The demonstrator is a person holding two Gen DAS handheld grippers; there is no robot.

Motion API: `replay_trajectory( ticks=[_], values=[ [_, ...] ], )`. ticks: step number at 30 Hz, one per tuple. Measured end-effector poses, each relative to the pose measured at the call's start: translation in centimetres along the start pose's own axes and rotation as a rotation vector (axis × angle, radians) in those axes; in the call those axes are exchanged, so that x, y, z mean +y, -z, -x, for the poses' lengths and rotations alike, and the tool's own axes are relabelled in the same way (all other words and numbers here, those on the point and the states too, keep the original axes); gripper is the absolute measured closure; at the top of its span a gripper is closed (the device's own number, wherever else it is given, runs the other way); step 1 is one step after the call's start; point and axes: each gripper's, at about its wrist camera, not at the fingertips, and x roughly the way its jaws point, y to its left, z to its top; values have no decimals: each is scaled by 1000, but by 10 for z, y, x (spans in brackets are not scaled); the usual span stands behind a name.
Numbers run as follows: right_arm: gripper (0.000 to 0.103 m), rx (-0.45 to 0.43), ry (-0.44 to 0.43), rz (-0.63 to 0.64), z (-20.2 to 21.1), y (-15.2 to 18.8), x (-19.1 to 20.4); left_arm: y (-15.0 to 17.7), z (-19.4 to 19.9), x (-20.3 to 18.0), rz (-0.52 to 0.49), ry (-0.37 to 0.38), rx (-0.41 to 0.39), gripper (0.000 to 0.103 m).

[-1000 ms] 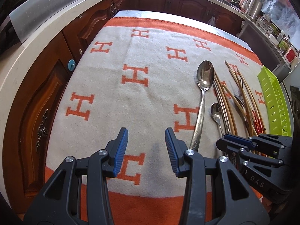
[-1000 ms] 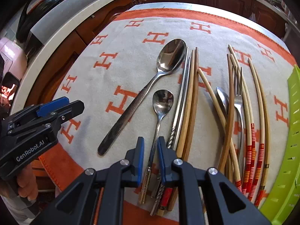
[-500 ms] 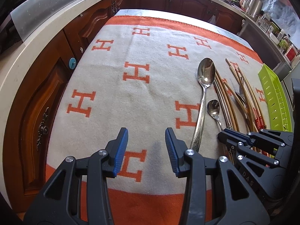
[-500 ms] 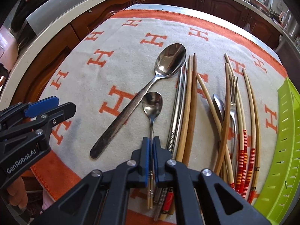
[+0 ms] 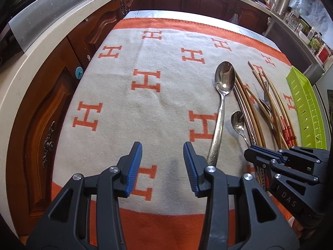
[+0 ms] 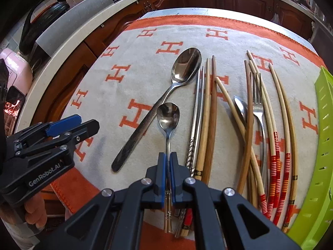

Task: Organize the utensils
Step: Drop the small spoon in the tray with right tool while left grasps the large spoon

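Orange-and-cream cloth [image 5: 129,112] covers the counter and carries everything, with a green tray [image 6: 324,137] along its right edge that looks like the place the utensils are meant to end up. Between cloth and tray lies the spread of cutlery: a big spoon [image 6: 185,66] lying aslant at the left, steel chopsticks [image 6: 196,112] and wooden ones beside it, then a looser heap of bamboo chopsticks [image 6: 276,112] with a fork [image 6: 257,104] and another spoon half buried among them. The left gripper [image 5: 162,162] hovers with its jaws spread over bare cloth, holding nothing and well left of the utensils, much as it did a second ago. The change is on the other side. The right gripper [image 6: 167,166], whose jaws stood apart around the handle a second ago, now has them pressed onto the thin stem of the small spoon [image 6: 168,114], and the bowl has slid slightly nearer the big spoon's handle. The small spoon seems to rest on the cloth, just beside the steel chopsticks, its bowl pointing away from the gripper. That suggests the grasp is made and the lift toward the tray comes next; a stem so narrow could twist between the pads.
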Motion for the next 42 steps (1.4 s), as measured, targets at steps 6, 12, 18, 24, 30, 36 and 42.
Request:
replay_trajectory(
  ticks=[6,12,18,24,30,36,42],
  values=[
    [100,-28,-25,-24,8,1,-11,-4,-8,-4,2,41,23,65],
    [100,-65,-46,-54,18,2,-24,-12,-16,-10,2,128,40,65],
    [100,-104,-74,-104,28,5,-43,-26,-27,-28,-37,166,46,65],
    [100,-137,-92,-157,38,10,-63,-41,-52,-56,-90,150,81,65],
    [100,-194,-94,-207,63,17,-82,-56,-65,-85,-164,75,62,65],
    [100,-272,-66,-261,103,23,-105,-70,-72,-100,-161,59,62,90],
    [100,-318,-11,-358,130,36,-144,-74,-73,-96,-130,93,64,100]
  ],
)
